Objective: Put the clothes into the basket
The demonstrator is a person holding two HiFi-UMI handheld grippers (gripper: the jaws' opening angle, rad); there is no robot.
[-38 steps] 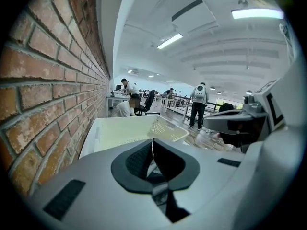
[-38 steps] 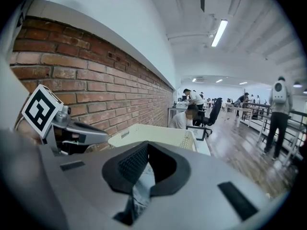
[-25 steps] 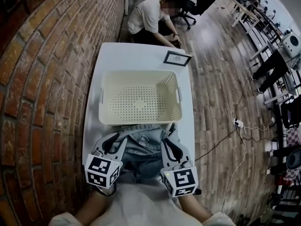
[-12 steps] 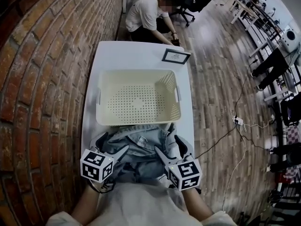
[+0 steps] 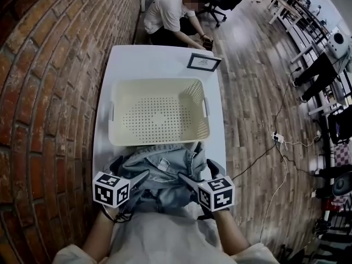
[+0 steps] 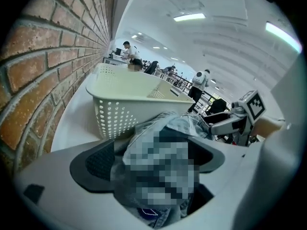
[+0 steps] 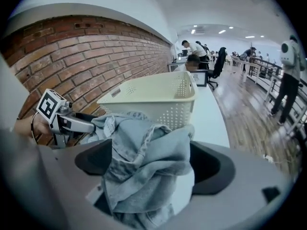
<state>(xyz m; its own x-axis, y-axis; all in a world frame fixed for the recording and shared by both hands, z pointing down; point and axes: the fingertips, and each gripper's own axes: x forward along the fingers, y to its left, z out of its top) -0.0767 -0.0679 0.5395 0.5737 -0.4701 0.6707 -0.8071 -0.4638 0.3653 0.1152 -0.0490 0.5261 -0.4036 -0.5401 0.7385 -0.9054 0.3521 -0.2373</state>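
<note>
A crumpled pale blue denim garment (image 5: 162, 169) lies on the white table (image 5: 159, 59), just in front of the empty cream perforated basket (image 5: 159, 111). My left gripper (image 5: 131, 169) is at its left side and my right gripper (image 5: 199, 172) at its right. Both pairs of jaws have just been opening and now stand wide. Folds of the garment (image 6: 182, 123) still bunch loosely between the left gripper (image 6: 156, 159) pads. More of the cloth (image 7: 144, 157) hangs between the right gripper (image 7: 153, 164) pads. The basket (image 7: 158, 97) stands right behind the pile.
A brick wall (image 5: 44, 92) runs close along the table's left side. A small framed picture (image 5: 204, 62) stands behind the basket at the far right. A person (image 5: 176, 15) crouches at the table's far end. Cables (image 5: 278, 142) lie on the wooden floor to the right.
Both grippers have come down and their jaws have spread from shut to wide. The denim garment has sunk with them and now sits lower and broader on the table.
</note>
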